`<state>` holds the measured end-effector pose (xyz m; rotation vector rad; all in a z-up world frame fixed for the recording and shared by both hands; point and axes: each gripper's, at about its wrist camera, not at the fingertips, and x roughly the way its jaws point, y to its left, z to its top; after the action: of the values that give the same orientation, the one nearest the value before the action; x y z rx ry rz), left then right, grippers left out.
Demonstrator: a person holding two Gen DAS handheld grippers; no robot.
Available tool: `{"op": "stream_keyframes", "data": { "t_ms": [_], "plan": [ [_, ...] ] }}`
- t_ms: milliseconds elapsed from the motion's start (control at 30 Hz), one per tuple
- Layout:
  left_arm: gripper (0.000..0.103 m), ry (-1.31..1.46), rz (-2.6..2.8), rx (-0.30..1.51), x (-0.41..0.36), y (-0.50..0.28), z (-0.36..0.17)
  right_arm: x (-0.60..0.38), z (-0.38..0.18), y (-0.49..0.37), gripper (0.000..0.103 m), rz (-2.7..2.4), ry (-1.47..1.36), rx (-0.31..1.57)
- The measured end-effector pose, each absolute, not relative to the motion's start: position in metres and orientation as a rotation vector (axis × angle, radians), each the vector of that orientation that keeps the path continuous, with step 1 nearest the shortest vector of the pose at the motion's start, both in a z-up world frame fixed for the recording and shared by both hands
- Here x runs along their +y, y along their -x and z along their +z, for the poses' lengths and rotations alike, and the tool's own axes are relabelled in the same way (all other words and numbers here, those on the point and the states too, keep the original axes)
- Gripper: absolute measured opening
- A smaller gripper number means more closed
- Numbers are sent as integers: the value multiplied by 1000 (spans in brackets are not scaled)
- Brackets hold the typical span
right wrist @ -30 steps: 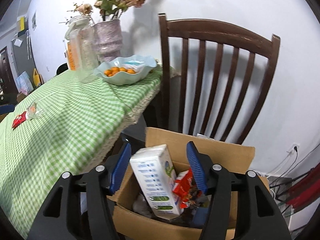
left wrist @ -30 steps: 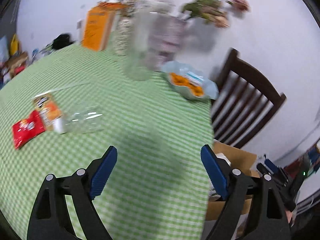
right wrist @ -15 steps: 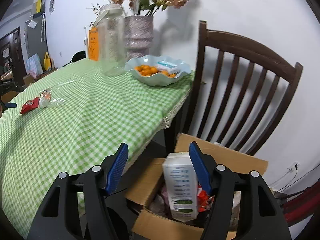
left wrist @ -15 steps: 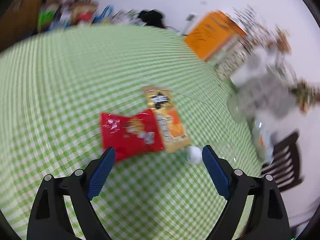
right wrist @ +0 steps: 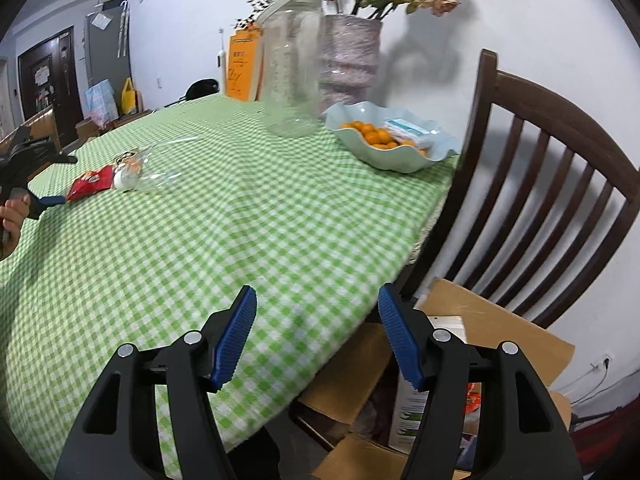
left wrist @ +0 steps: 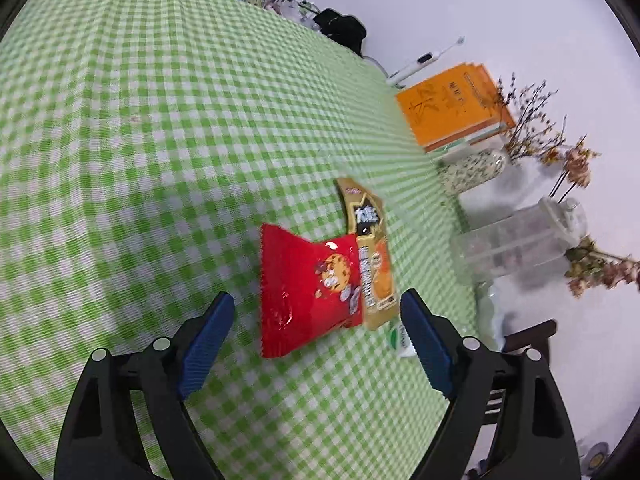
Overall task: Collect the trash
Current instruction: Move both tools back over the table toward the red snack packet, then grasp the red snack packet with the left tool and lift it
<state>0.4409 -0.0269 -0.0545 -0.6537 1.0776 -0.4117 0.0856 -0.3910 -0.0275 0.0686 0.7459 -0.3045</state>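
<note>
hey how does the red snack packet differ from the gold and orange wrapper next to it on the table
The red cookie snack packet is broader and nearly square; the gold and orange snack wrapper is a narrow, long strip. The red packet overlaps the gold wrapper's edge. Both lie flat on the green checked tablecloth, ahead of the closing left gripper, with nothing gripped.

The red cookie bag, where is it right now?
In the left wrist view the red cookie bag lies on the green checked tablecloth, just ahead of the closing left gripper and not between its fingers. A gold snack wrapper lies against its right edge.
</note>
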Motion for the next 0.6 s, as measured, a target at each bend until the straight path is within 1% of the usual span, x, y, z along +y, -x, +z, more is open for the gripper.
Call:
{"op": "stream_keyframes", "data": {
  "t_ms": [67,100,167,200,233,300,433,467,500,533,567,600],
  "plan": [
    [79,688,-438,1069,-26,-441,-58,-388,-31,-87,61,-295,-69,752],
    [75,704,-439,1064,-24,-441,-59,-386,-32,-88,61,-291,-69,754],
    [73,750,-451,1058,-22,-442,-62,-385,-35,-90,61,-286,-70,758],
    [68,767,-459,1060,-22,-443,-64,-386,-36,-91,61,-284,-72,760],
    [65,775,-459,1058,-21,-442,-65,-386,-37,-92,61,-283,-73,762],
    [55,792,-452,1063,-20,-443,-68,-387,-39,-94,61,-283,-76,764],
    [49,794,-447,1066,-26,-441,-70,-386,-42,-98,61,-276,-78,768],
    [40,793,-443,1070,-28,-441,-71,-385,-43,-98,61,-274,-78,769],
    [28,792,-440,1077,-30,-441,-72,-385,-43,-100,61,-272,-77,771],
    [21,785,-438,1083,-32,-441,-73,-384,-43,-102,61,-268,-75,772],
    [5,775,-437,1084,-34,-441,-73,-383,-44,-103,61,-266,-74,773],
    [0,754,-445,1082,-36,-441,-71,-382,-44,-104,61,-263,-73,774]
  ]
}}
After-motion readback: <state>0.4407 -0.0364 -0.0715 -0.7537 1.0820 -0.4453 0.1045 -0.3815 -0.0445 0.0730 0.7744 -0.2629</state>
